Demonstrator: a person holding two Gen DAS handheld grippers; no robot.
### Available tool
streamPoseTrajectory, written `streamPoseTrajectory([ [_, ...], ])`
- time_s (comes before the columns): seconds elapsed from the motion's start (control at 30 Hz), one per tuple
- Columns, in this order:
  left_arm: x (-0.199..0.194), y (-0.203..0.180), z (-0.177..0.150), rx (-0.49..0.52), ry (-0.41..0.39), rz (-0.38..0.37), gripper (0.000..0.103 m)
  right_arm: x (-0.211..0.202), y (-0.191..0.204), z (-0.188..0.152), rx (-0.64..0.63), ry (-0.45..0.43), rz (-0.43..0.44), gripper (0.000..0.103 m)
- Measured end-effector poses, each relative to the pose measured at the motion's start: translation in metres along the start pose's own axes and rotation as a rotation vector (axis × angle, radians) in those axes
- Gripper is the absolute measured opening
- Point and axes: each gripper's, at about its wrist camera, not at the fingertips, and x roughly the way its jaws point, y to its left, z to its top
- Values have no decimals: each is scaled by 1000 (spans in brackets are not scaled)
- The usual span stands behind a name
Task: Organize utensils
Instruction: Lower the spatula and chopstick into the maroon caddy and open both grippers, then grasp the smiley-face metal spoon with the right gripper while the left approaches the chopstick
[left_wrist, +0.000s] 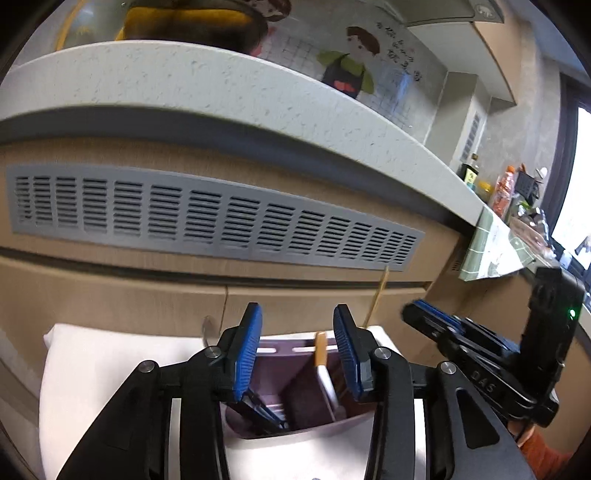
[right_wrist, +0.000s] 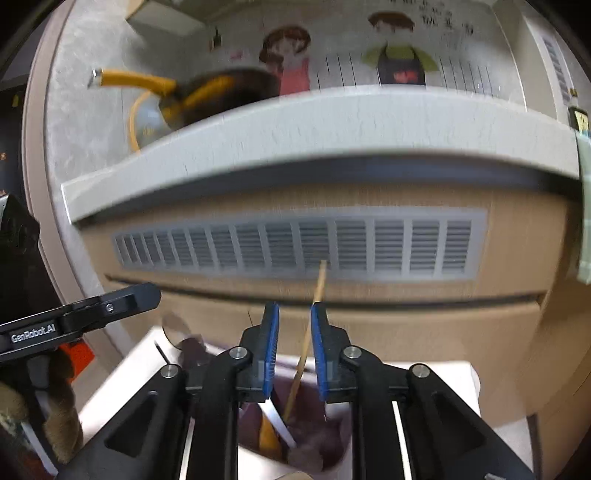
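Right gripper parted, gripping nothing; wooden chopstick upright between its pads, resting in purple utensil holder. Left gripper wide apart, empty, above same holder.

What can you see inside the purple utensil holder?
Inside the holder stand an orange-and-white handle, a thin wooden stick and dark blue-black pieces. Their lower ends and the holder's bottom are hidden by its walls and the claws.
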Motion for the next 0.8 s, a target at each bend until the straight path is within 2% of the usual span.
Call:
streamPoseTrajectory([
  [0.13,-19,7,-16,-47,-26,55,42,-15,-6,-14,-8,23,-36,17],
  [0.23,-34,9,-36,-54,-15,143,42,-28,-8,-28,-15,51,-56,19],
  [0.37,-47,14,-75,-46,80,234,42,-37,-1,-57,-27,147,-25,19],
  [0.43,-51,15,-99,-43,141,258,42,-39,10,-78,-47,224,20,19],
  [0.63,-76,15,-158,-83,236,287,42,-39,45,-147,-93,410,98,19],
  [0.8,-92,19,-193,-136,285,290,42,-31,58,-174,-77,504,136,19],
])
